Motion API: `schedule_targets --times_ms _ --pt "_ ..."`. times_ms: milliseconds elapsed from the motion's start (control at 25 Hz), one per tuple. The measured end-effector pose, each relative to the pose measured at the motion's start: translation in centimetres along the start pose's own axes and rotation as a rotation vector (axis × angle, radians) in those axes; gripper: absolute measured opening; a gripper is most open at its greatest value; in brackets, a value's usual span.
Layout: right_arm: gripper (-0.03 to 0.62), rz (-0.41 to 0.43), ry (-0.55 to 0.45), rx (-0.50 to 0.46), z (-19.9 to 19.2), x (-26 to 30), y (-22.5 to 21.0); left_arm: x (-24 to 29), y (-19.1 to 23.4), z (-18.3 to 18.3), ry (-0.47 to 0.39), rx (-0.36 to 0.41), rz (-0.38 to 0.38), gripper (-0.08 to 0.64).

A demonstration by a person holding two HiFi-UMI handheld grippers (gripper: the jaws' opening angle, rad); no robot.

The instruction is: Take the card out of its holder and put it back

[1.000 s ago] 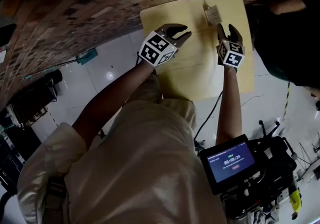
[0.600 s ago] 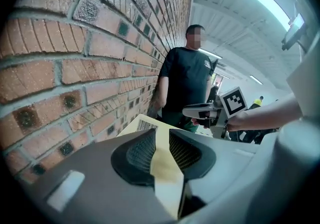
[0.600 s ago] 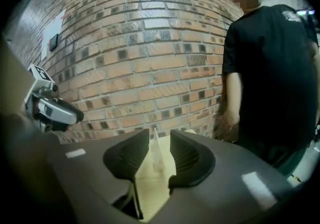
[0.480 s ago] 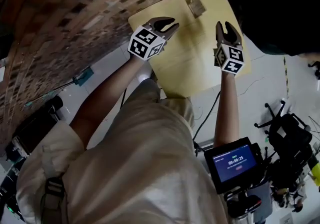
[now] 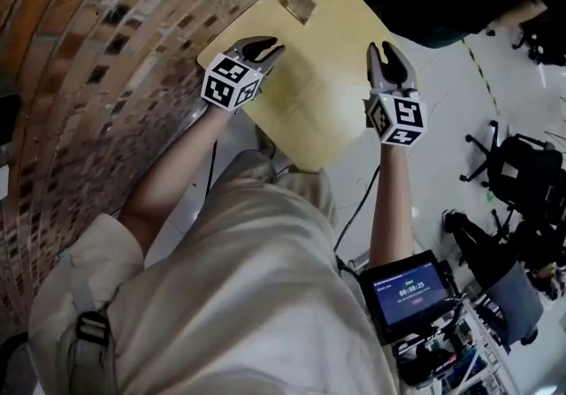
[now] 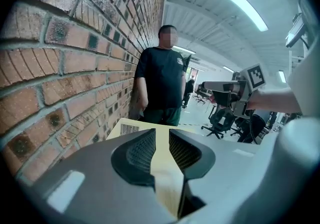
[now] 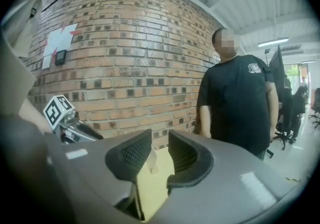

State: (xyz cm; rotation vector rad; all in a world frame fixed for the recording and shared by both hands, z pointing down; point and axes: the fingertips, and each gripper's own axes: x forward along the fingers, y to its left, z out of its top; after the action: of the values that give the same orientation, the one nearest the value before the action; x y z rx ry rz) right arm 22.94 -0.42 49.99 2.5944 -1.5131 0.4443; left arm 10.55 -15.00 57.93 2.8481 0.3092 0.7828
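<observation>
Card holder (image 5: 301, 4) apart, beyond left hand-held gripper (image 5: 271, 49).

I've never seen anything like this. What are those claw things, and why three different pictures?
No robot here: a person wears a head camera, giving the view from above, and holds a two-jaw gripper in each hand. The other two pictures come from cameras riding on the left gripper and right gripper, looking along their jaws. On the yellow table stands a card holder. Both grippers are open and empty; the right one's jaws have just been closing.
</observation>
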Motion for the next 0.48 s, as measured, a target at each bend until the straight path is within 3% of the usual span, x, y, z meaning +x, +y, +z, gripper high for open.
schedule_targets --times_ms 480 --pt "0.098 -0.25 -0.043 0.061 -0.8 -12.2 -2.6 2.5 -5.8 1.1 0.012 0.117 -0.179 0.103"
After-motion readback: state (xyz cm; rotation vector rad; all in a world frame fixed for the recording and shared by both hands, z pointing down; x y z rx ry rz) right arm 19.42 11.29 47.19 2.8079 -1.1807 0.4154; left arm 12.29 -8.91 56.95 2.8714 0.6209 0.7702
